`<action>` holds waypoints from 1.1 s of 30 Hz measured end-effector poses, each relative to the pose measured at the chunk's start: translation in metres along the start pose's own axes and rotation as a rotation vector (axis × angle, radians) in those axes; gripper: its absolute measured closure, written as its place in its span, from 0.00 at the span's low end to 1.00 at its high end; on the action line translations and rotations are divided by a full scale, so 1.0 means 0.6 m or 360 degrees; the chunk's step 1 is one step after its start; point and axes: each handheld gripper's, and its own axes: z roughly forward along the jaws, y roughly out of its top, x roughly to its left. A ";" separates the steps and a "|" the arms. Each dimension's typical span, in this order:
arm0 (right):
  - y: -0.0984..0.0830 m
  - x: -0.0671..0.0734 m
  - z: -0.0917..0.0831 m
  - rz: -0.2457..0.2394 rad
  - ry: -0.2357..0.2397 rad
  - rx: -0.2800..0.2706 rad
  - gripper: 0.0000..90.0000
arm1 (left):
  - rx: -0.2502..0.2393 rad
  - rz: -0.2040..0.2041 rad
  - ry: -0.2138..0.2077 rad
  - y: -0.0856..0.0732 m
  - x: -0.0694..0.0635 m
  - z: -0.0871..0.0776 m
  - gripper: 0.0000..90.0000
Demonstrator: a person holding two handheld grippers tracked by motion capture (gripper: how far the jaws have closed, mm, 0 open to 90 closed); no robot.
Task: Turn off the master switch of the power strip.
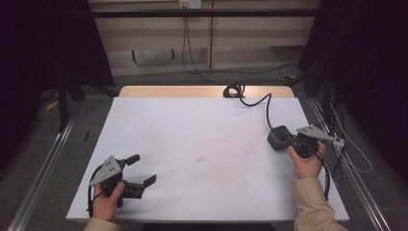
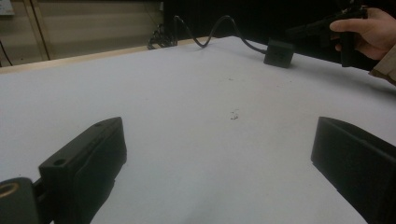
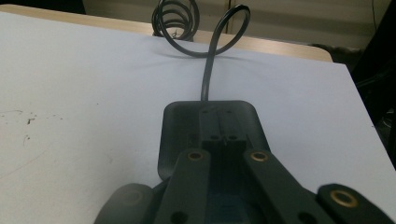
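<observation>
A black box-shaped adapter (image 1: 278, 138) lies on the white table (image 1: 192, 144) at the right, and its black cable (image 1: 262, 101) runs back to a coil (image 1: 234, 89) at the far edge. My right gripper (image 1: 290, 140) is shut, its joined tips over the near side of the adapter (image 3: 177, 126). In the right gripper view the jaws meet at the tips (image 3: 218, 125) with nothing between them. I cannot tell whether they touch the box. My left gripper (image 1: 141, 169) rests at the front left, open and empty; in its own view (image 2: 219, 158) the jaws stand wide apart over bare table.
Small dark specks (image 1: 198, 158) mark the tabletop near the middle. Metal rails (image 1: 43, 159) run along both sides of the table. Loose cables (image 1: 346, 144) hang off the right edge. A wooden strip (image 1: 192, 91) borders the far edge.
</observation>
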 end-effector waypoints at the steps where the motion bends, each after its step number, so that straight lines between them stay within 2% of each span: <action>1: 0.000 0.000 0.000 -0.0004 0.0001 -0.0002 1.00 | -0.0001 0.0001 0.0001 0.000 0.000 0.000 0.03; 8: -0.001 -0.001 0.000 0.0007 0.0008 -0.0008 1.00 | -0.0002 0.0002 0.0000 0.000 0.000 0.000 0.03; 14: -0.001 0.000 0.000 -0.0015 0.0000 -0.0014 1.00 | -0.0009 0.0002 0.0002 0.001 0.000 0.000 0.03; 18: -0.001 0.003 0.001 -0.0061 -0.0014 -0.0024 1.00 | -0.0009 0.0002 0.0001 0.001 0.000 0.000 0.03; 23: 0.000 0.001 0.000 -0.0040 -0.0003 -0.0054 1.00 | -0.0010 0.0004 0.0002 0.002 0.001 0.001 0.03; 33: 0.001 0.001 -0.001 -0.0044 -0.0006 -0.0057 1.00 | -0.0013 0.0003 0.0002 0.002 0.003 -0.001 0.03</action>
